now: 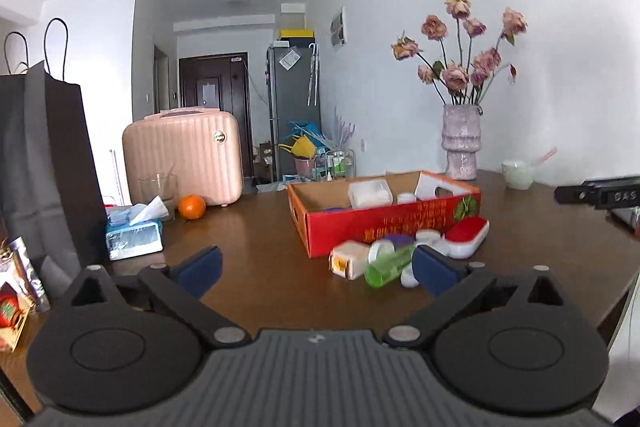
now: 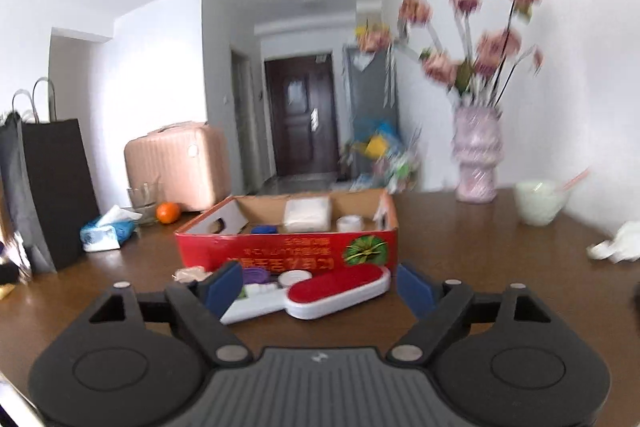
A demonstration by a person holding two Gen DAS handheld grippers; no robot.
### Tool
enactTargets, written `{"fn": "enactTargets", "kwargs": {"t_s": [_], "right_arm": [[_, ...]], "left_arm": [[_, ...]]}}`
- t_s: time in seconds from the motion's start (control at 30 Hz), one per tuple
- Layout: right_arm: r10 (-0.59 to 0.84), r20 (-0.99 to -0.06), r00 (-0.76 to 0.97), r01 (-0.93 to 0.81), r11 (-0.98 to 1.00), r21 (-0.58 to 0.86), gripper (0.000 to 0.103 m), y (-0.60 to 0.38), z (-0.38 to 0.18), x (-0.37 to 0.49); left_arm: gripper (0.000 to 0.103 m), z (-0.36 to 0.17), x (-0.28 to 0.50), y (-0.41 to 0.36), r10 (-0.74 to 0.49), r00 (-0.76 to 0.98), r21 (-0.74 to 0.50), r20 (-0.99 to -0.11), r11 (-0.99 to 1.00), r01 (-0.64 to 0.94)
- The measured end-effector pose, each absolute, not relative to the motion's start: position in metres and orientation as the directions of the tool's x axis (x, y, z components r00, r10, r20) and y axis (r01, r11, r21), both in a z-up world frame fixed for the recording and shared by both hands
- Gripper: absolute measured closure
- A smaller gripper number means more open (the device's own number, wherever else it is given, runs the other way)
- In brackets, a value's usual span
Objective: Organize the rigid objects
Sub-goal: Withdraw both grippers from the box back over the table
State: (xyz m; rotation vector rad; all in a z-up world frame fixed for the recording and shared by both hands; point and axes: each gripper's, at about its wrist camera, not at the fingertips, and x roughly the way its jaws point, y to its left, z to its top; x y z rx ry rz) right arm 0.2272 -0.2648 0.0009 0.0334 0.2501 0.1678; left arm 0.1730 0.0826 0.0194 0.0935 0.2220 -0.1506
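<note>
A red cardboard box [image 1: 384, 225] [image 2: 288, 247] stands open on the brown table. It holds a white container [image 1: 370, 193] [image 2: 308, 213], a small white jar [image 2: 350, 223] and a blue lid [image 2: 264, 229]. In front of the box lie a white bottle [image 1: 348, 259], a green bottle [image 1: 390, 265], a purple item [image 1: 396, 239], a round white jar [image 2: 294, 279] and a red-and-white brush [image 1: 466, 237] [image 2: 340, 291]. My left gripper [image 1: 316, 271] is open and empty, short of the pile. My right gripper [image 2: 320, 289] is open, with the brush lying beyond and between its fingers, not pressed.
A pink vase of flowers [image 1: 460, 143] and a pale green bowl [image 1: 518, 173] stand at the back right. On the left are a tissue pack [image 1: 134, 233], an orange [image 1: 192, 207], a glass [image 1: 158, 187], a pink case [image 1: 184, 155] and a black paper bag [image 1: 48, 167].
</note>
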Motion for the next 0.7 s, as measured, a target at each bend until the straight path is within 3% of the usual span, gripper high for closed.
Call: {"fn": "enactTargets", "kwargs": {"t_s": [0.1, 0.7], "right_arm": [[0.151, -0.235, 0.960, -0.142, 0.988, 0.054, 0.018, -0.266, -0.010, 0.204], [0.187, -0.199, 0.962, -0.190, 0.982, 0.000, 0.012, -0.245, -0.016, 0.147]], "left_arm": [[0.000, 0.014, 0.166, 0.080, -0.123, 0.960, 0.079, -0.251, 0.986, 0.147], [0.000, 0.014, 0.118, 0.072, -0.113, 0.973, 0.098, -0.202, 0.986, 0.135]]}}
